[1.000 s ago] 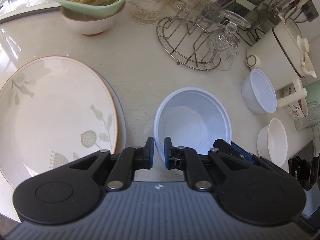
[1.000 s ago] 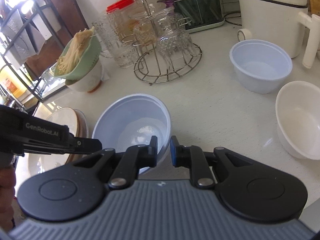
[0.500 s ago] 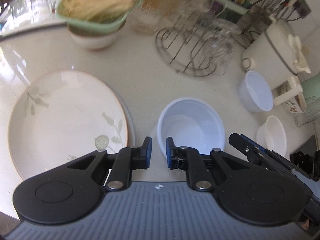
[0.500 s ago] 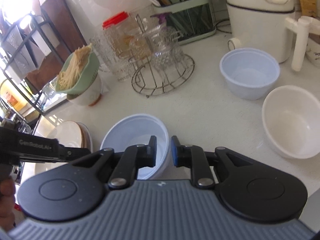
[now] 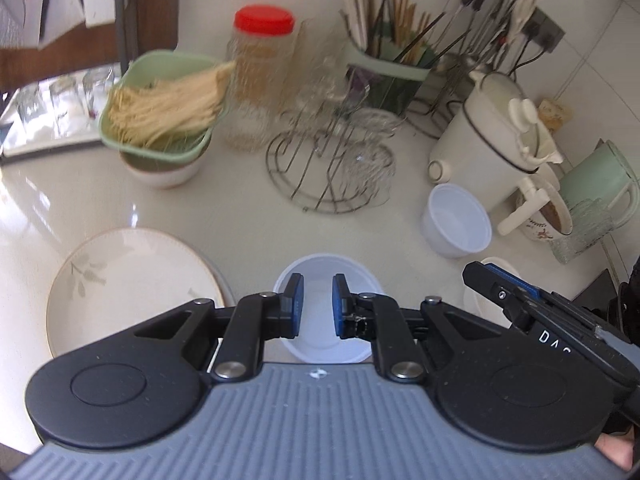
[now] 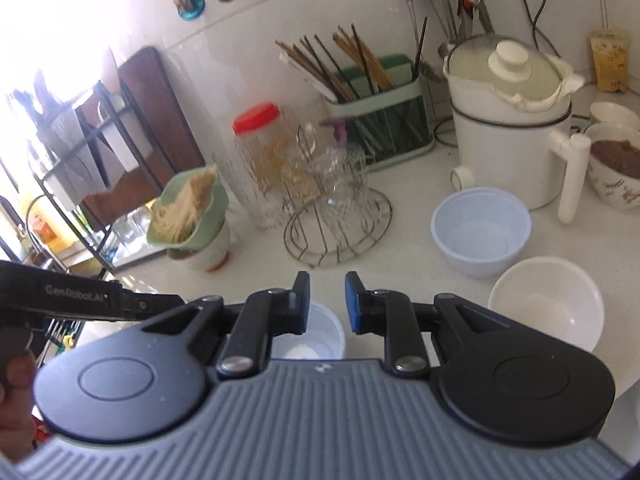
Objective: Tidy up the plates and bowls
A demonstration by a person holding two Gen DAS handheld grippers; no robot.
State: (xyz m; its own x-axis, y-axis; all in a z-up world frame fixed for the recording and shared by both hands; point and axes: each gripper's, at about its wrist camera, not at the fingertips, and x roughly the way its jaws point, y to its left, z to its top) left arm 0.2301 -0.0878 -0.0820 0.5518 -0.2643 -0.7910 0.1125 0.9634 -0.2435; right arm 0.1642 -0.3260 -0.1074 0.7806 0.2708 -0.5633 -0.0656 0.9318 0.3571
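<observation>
A pale blue bowl point(image 5: 318, 338) sits on the white counter beside a floral plate point(image 5: 132, 292). My left gripper point(image 5: 317, 305) hovers above the bowl's near rim with its jaws almost together and nothing between them. My right gripper point(image 6: 327, 300) hangs over the same bowl point(image 6: 316, 340), its jaws a little apart and empty. From the left wrist view it point(image 5: 482, 274) comes in from the right. A second pale blue bowl point(image 6: 480, 232) and a white bowl point(image 6: 546, 310) stand to the right.
A wire rack with glasses point(image 5: 332, 172) stands mid-counter. A green colander of noodles point(image 5: 160, 112) rests on a bowl at the back left, by a red-lidded jar point(image 5: 260, 80). A white pot point(image 5: 488, 140), a chopstick holder point(image 6: 380, 120) and a green jug point(image 5: 600, 184) line the back right.
Both grippers have risen and pulled back from the pale blue bowl, which stays on the counter. Their jaws have parted slightly, and more of the back wall shows.
</observation>
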